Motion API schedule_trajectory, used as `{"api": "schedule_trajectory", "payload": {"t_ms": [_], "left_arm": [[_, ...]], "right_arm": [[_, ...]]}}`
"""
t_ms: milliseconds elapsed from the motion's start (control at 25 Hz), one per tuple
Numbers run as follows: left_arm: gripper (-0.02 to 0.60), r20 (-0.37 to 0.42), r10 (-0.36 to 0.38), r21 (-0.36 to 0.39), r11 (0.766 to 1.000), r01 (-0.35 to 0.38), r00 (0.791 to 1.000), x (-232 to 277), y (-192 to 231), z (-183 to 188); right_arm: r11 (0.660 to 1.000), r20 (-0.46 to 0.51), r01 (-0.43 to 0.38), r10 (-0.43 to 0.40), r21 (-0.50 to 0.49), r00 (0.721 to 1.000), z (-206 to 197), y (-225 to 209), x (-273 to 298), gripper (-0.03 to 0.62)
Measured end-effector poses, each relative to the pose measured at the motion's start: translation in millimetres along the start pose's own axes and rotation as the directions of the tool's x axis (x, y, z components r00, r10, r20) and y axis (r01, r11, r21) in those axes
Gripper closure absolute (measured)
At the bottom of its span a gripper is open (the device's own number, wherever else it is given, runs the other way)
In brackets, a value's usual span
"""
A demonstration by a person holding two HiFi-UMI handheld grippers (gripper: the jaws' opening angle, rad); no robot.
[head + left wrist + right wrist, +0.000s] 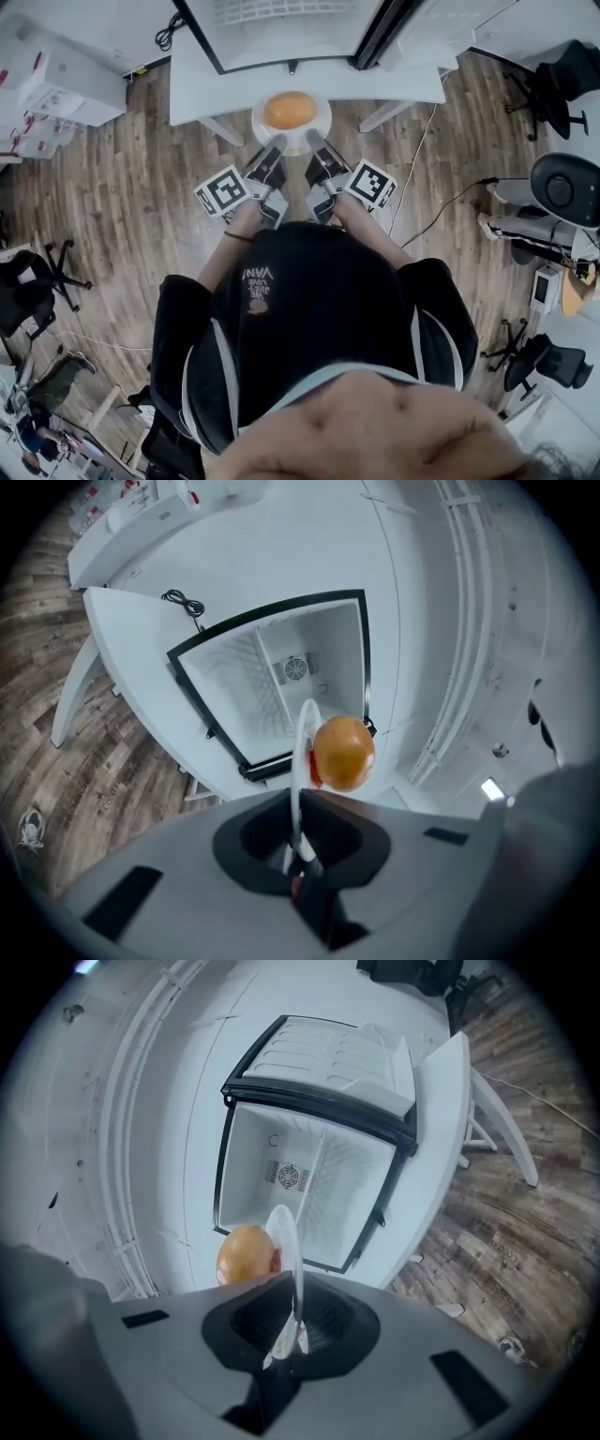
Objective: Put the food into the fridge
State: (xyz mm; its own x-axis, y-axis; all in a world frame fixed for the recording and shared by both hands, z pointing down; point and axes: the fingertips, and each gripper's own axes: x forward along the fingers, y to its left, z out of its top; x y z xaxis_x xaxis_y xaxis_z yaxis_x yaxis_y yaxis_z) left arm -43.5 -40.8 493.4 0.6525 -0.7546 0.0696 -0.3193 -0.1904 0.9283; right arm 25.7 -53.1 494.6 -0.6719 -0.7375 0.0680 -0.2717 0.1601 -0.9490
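I have both tools clamped shut on the white plate: the left gripper pinches its left rim and the right gripper its right rim. The round orange food sits loose on the plate, just short of the open fridge on the far table. My worry (thin rim, two separate holds) is tilt. If one hand dips, the food could roll off, or the plate could clip the fridge frame.
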Motion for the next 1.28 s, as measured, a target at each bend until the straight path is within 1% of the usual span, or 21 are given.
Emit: {"api": "schedule_trajectory", "payload": {"t_ms": [80, 160, 280, 320, 400, 480, 520, 600, 680, 880, 960, 1040, 1120, 1160, 1240, 1280], "left_arm": [[0.551, -0.013, -0.002, 0.006, 1.0, 0.002, 1.0, 3.2, 3.8, 13.0], [0.551, -0.028, -0.005, 0.005, 1.0, 0.005, 1.0, 6.7, 7.4, 23.6], [0.551, -0.046, -0.042, -0.018, 0.999, 0.042, 0.998, 12.2, 8.0, 37.5], [0.551, -0.055, -0.043, -0.015, 0.999, 0.042, 0.998, 12.7, 10.5, 42.9], [0.551, -0.073, -0.038, -0.007, 0.999, 0.037, 0.997, 13.3, 16.3, 53.0], [0.551, -0.09, -0.039, 0.007, 0.999, 0.04, 0.995, 15.2, 19.7, 62.0], [0.551, -0.097, -0.041, 0.009, 0.999, 0.042, 0.994, 16.0, 20.9, 65.7], [0.551, -0.109, -0.048, 0.004, 0.999, 0.049, 0.993, 17.7, 23.1, 72.1], [0.551, -0.123, -0.055, 0.005, 0.998, 0.056, 0.991, 19.7, 25.1, 77.7], [0.551, -0.155, -0.068, 0.01, 0.997, 0.071, 0.986, 23.5, 28.5, 89.2], [0.551, -0.165, -0.073, 0.012, 0.997, 0.076, 0.984, 24.7, 29.6, 92.5], [0.551, -0.174, -0.074, 0.014, 0.997, 0.078, 0.982, 26.2, 31.4, 94.7], [0.551, -0.177, -0.073, 0.014, 0.997, 0.077, 0.982, 30.0, 32.1, 95.1], [0.551, -0.177, -0.072, 0.014, 0.997, 0.075, 0.982, 32.7, 31.8, 94.5], [0.551, -0.176, -0.068, 0.011, 0.997, 0.071, 0.982, 39.6, 31.2, 93.8], [0.551, -0.174, -0.066, 0.009, 0.998, 0.069, 0.982, 43.5, 31.1, 94.6]], "right_arm": [[1.0, 0.015, 0.01, -0.01, -0.002, 1.0, 2.2, 0.9, 11.8, 0.571], [1.0, 0.036, -0.006, 0.005, 0.005, 0.999, 4.4, 4.6, 23.6, 0.572], [1.0, 0.064, -0.01, 0.01, 0.004, 0.998, 6.3, 8.0, 38.7, 0.571], [1.0, 0.073, -0.007, 0.007, 0.005, 0.997, 6.0, 8.6, 44.0, 0.572], [1.0, 0.089, 0.011, -0.011, 0.008, 0.996, 5.1, 7.4, 52.6, 0.572], [0.998, 0.101, 0.06, -0.06, 0.001, 0.993, 5.3, 1.4, 57.2, 0.572], [0.998, 0.108, 0.068, -0.068, -0.002, 0.992, 5.8, 0.8, 60.2, 0.572], [0.999, 0.128, 0.047, -0.047, -0.003, 0.991, 6.8, 5.2, 68.4, 0.572], [1.0, 0.151, 0.023, -0.024, 0.008, 0.988, 7.1, 9.5, 75.8, 0.572], [1.0, 0.193, 0.02, -0.021, 0.01, 0.981, 8.8, 11.9, 87.0, 0.571], [0.999, 0.202, 0.035, -0.036, 0.008, 0.979, 8.9, 10.5, 89.1, 0.572], [0.997, 0.202, 0.079, -0.078, 0.004, 0.976, 8.9, 4.1, 88.2, 0.572], [0.995, 0.2, 0.101, -0.098, -0.003, 0.975, 12.0, -0.2, 87.8, 0.571], [0.995, 0.198, 0.1, -0.097, -0.007, 0.975, 14.8, -0.9, 87.8, 0.572], [0.998, 0.199, 0.069, -0.067, -0.003, 0.978, 21.8, 1.4, 90.5, 0.572], [0.997, 0.198, 0.072, -0.07, -0.001, 0.978, 25.5, 0.0, 91.6, 0.571]]}}
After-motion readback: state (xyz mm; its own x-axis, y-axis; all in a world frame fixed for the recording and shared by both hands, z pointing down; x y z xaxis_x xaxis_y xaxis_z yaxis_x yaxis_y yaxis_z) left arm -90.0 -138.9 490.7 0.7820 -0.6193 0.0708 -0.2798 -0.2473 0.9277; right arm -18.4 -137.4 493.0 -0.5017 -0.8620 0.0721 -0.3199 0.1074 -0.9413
